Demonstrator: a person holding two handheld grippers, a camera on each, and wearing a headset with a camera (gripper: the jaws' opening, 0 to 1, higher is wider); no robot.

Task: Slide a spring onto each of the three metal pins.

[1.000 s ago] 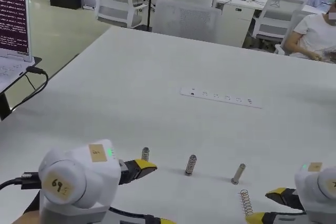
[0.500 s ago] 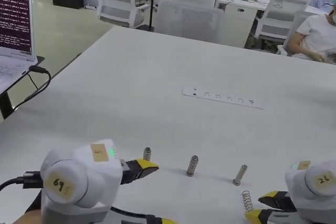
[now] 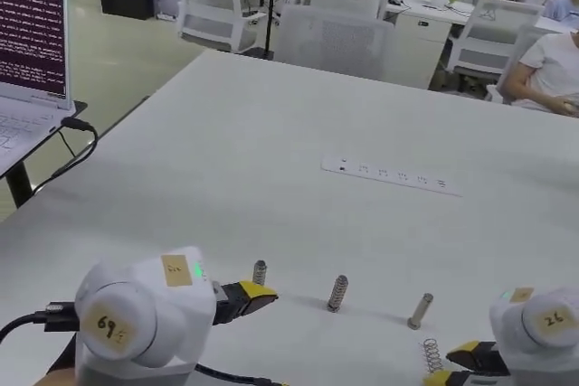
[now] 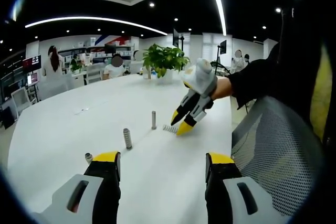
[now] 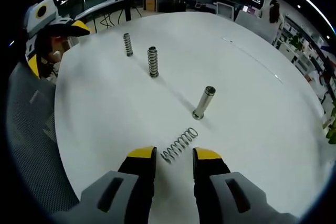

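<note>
Near the tabletop's (image 3: 271, 133) near edge, three pins stand in a row running left to right. The left pin (image 3: 260, 272) and the middle pin (image 3: 337, 293) each already carry a coil. The bare pin (image 5: 203, 102) at the right end has none, so by my reading two of the three are done.

The last spring (image 5: 179, 142) lies flat on the tabletop, between the bare pin and the near edge. Its far end stops just short of the pin's foot, apart from it.

The right gripper (image 5: 175, 154) is low over the surface with its jaws parted, gripping nothing. In the right gripper view the spring's near end lies in the gap between the two tips, and I cannot tell whether either tip touches it. The coil's long axis runs forward from the jaws toward the pin, skewed a little to one side. Closing would therefore pinch it across its width at that near end, with most of the length left free ahead.

The left gripper (image 4: 163, 158) is open and empty, by the left pin at the other end of the row. The right one is plainly the nearer to the spring.

Once lifted, the coil would have to be turned upright to line its bore up with the pin's top.
</note>
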